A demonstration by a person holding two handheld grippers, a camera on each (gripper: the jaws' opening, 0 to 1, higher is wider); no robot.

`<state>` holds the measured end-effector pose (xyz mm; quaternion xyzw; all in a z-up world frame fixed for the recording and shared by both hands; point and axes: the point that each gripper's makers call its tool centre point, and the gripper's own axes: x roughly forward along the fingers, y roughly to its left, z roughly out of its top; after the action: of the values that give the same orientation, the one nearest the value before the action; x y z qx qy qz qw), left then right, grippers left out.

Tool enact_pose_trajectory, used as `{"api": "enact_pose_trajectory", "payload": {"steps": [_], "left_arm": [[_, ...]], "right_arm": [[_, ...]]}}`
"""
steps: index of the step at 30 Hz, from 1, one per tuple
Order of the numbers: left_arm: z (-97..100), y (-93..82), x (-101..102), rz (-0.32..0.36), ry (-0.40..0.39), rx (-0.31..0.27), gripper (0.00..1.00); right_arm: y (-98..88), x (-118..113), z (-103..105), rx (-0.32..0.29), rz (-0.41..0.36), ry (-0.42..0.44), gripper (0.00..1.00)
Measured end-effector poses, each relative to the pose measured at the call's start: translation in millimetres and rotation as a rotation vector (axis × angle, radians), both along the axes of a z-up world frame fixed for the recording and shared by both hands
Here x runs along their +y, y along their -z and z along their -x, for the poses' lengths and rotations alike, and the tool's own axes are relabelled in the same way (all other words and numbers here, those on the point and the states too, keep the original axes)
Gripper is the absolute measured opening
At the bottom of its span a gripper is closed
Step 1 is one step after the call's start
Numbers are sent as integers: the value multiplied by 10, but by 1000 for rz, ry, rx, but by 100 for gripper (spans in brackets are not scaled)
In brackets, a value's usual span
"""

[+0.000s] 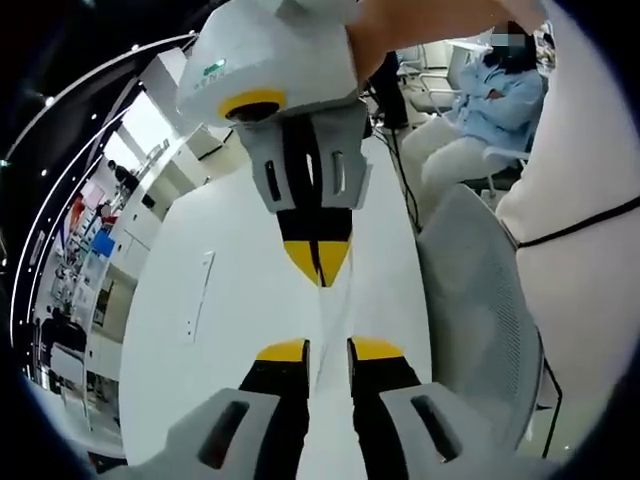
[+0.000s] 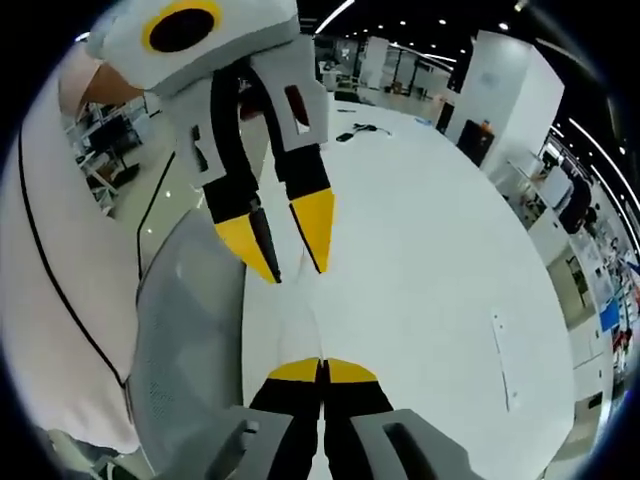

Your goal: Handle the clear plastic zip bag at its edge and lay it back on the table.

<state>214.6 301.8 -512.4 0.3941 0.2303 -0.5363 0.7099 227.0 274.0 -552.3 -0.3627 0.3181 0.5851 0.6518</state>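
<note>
The clear plastic zip bag (image 1: 329, 310) hangs as a narrow, see-through strip above the white table (image 1: 230, 250), stretched between my two grippers, which face each other. In the left gripper view the right gripper (image 1: 319, 270) comes down from the top, its yellow tips pinched together on the bag's far edge. My left gripper (image 1: 329, 350) has its jaws slightly apart, with the bag's near edge running through the gap. In the right gripper view the right gripper (image 2: 322, 370) is shut on the bag (image 2: 300, 320). The left gripper (image 2: 297, 272) opposite shows a gap between its tips.
A grey mesh chair back (image 1: 480, 300) (image 2: 190, 330) stands against the table's long edge, beside the person's white clothing (image 2: 60, 280). A slim white strip (image 1: 198, 295) (image 2: 503, 360) lies on the table (image 2: 420, 250). A seated person in light blue (image 1: 500, 90) is beyond the table.
</note>
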Motion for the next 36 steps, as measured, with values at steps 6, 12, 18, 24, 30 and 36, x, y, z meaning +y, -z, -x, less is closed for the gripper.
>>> {"api": "enact_pose_trajectory", "payload": {"steps": [6, 12, 18, 24, 30, 36], "left_arm": [[108, -88, -191, 35, 56, -4, 14], [156, -39, -306, 16, 92, 9, 12], [125, 83, -264, -40, 92, 15, 11], [110, 204, -209, -90, 97, 11, 11], [107, 256, -188, -104, 105, 22, 7], [107, 263, -192, -88, 109, 41, 1]], "right_arm": [[-15, 12, -11, -12, 10, 10, 0], [-67, 60, 8, -21, 9, 11, 0], [-120, 122, 61, -19, 4, 7, 0], [-141, 169, 71, -2, -11, 3, 0], [-142, 191, 102, 14, -12, 2, 0], [-166, 197, 114, 26, -13, 7, 0]]}}
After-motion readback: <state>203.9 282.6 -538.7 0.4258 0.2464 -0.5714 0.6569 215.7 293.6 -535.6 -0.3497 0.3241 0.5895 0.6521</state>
